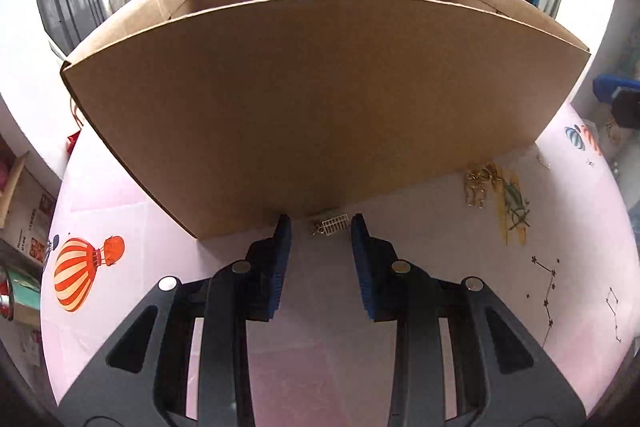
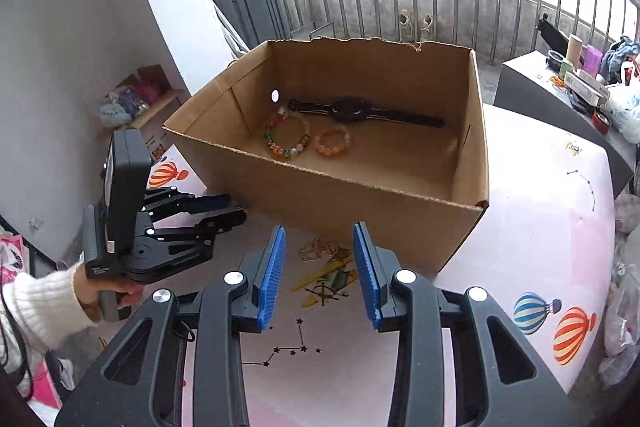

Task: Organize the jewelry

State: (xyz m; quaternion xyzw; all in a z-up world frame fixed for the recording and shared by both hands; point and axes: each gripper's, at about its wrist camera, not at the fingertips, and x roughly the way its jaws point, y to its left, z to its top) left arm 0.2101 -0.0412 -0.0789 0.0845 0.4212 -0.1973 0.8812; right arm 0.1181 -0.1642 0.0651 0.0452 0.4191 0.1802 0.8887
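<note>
1. Table: pink cloth with balloon and constellation prints, carrying everything below.
2. Cardboard box: open-topped, standing on the table; its near wall fills most of my left wrist view.
3. My left gripper: pointed down at the foot of the box wall, jaws partly apart, nothing pressed between the pads. The right wrist view shows it in a hand with a white knitted sleeve.
4. My right gripper: over the table in front of the box, jaws partly apart, empty.
5. Black watch: flat on the box floor, toward the far wall.
6. Multicolour bead bracelet and orange bead bracelet: side by side in the box, just in front of the watch.
7. Gold chain pile: on the table, outside the box, beyond my right fingertips.
8. Small white-and-gold piece: on the table against the box wall, between my left fingertips, not gripped.
</note>
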